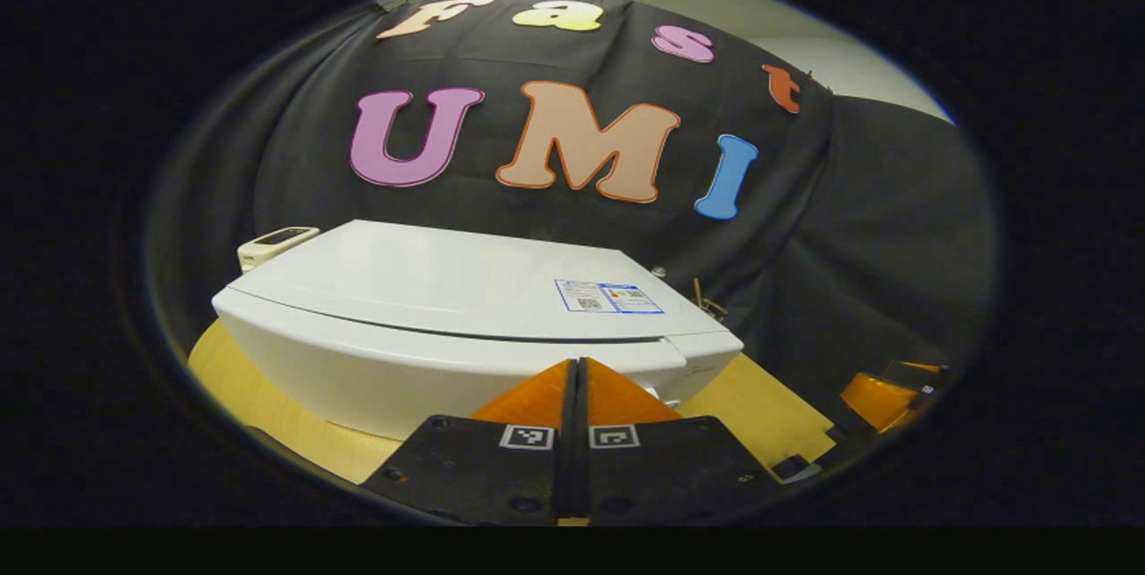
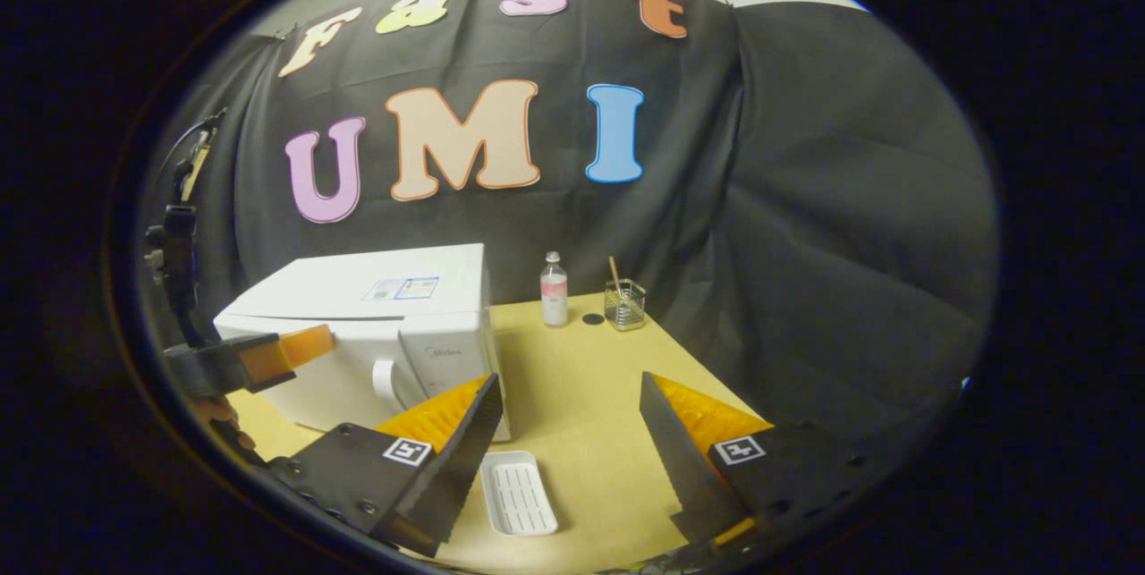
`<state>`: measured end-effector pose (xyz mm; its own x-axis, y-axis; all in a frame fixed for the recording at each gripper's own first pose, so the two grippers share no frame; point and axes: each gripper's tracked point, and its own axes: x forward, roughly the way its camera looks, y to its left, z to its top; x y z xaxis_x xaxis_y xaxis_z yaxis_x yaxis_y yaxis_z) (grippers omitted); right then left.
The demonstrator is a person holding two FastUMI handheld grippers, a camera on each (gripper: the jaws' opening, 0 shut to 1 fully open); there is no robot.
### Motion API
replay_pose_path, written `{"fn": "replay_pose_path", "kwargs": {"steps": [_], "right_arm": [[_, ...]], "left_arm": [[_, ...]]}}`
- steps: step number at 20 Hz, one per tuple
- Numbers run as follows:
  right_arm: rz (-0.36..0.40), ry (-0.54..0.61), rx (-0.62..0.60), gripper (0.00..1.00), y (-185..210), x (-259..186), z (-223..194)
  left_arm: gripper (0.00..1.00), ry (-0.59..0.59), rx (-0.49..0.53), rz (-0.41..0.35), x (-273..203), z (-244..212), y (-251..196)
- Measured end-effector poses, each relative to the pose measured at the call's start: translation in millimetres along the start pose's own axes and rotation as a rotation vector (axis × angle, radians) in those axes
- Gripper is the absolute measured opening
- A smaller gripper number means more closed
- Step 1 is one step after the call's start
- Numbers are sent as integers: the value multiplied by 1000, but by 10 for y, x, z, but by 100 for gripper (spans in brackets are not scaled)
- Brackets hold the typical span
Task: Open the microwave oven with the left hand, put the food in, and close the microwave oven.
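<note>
The microwave [image 1: 465,325] sits low and centre in the left gripper view, its white top sloping toward the upper left of the frame and its door face curving across the lower middle; the door looks closed, with a thin dark seam running along its upper edge. The left gripper [image 1: 579,378] is at the bottom centre of that view with its two fingers pressed together, nothing between them; its tip lies right against, or just short of, the lower right part of the door face — I cannot tell whether it touches.

In the right gripper view the microwave [image 2: 376,334] stands at centre left on the wooden table [image 2: 572,378]; the left gripper [image 2: 268,359] reaches in from the left edge and lies across the door's front. The right gripper [image 2: 571,418] is at the bottom of the frame, jaws spread wide and holding nothing; directly below the gap, at the lower centre, lies a small white tray [image 2: 517,493], long axis running away from the camera — whether it carries food is not clear.

So the left gripper is much nearer the door, and the opening step seems barely begun; the door's long edge runs left to right across the left gripper view, so the pull would need a hold at one end of it. A small bottle [image 2: 554,289] and a wire cup [image 2: 624,304] stand at the table's far side, well apart.
</note>
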<state>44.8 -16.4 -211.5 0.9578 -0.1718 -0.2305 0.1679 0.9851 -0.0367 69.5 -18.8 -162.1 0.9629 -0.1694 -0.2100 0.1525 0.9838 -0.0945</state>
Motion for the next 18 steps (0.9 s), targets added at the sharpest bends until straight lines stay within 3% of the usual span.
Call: {"fn": "replay_pose_path", "kwargs": {"steps": [11,18], "right_arm": [[12,-10,-27,97,16,-46,55],[30,1,-32,97,60,-50,21]], "left_arm": [[0,-9,-32,-15,81,18,-27],[1,39,2,97,-101,-37,274]]}}
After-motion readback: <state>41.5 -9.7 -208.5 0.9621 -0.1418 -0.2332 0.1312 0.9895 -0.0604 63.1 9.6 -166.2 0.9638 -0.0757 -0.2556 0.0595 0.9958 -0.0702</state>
